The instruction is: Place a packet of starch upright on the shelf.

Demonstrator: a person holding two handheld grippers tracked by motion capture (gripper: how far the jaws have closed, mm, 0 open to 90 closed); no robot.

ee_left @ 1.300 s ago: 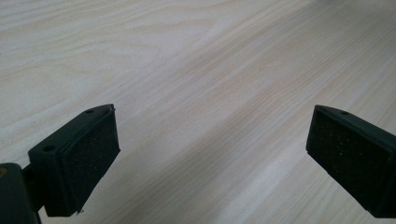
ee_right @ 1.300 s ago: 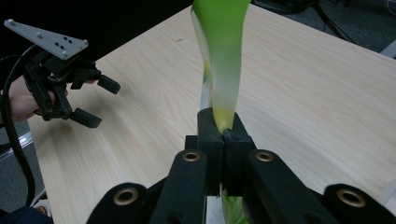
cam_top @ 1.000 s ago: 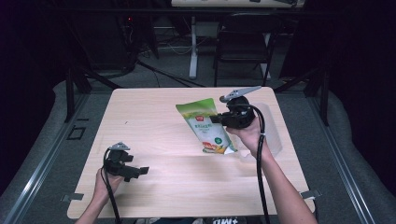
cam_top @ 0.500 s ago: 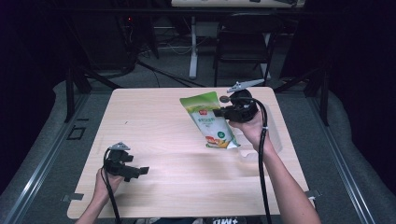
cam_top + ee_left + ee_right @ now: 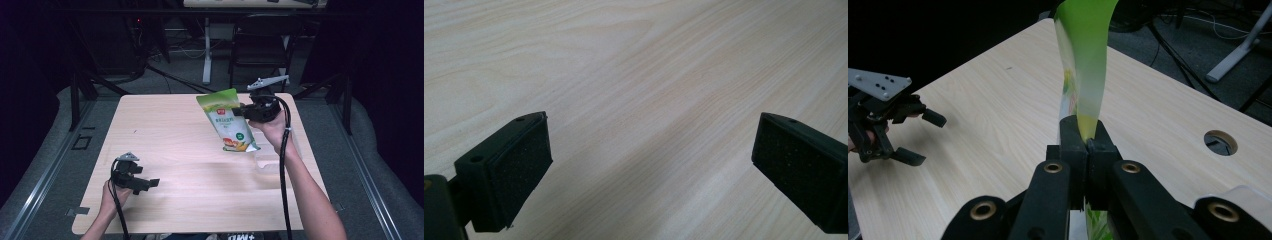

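A green snack pouch [image 5: 227, 120] hangs tilted above the right half of the wooden table [image 5: 175, 135]. My right gripper [image 5: 244, 111] is shut on the pouch's side edge and holds it in the air. In the right gripper view the two jaws pinch the thin green edge of the pouch [image 5: 1088, 65], with my right gripper [image 5: 1088, 142] closed tight around it. My left gripper [image 5: 146, 183] rests low near the table's front left, open. Its pads [image 5: 519, 170] stand far apart over bare wood, and my left gripper [image 5: 649, 172] has nothing between them.
A clear plastic container [image 5: 274, 159] lies on the table under my right forearm. A round cable hole [image 5: 1220, 142] is cut into the tabletop. A chair [image 5: 260, 45] and table legs stand behind the far edge. My left gripper [image 5: 930, 140] also appears at the left of the right gripper view.
My right gripper has risen with the pouch and drifted slightly right. The pouch now hangs higher over the table. The left gripper has stayed put.
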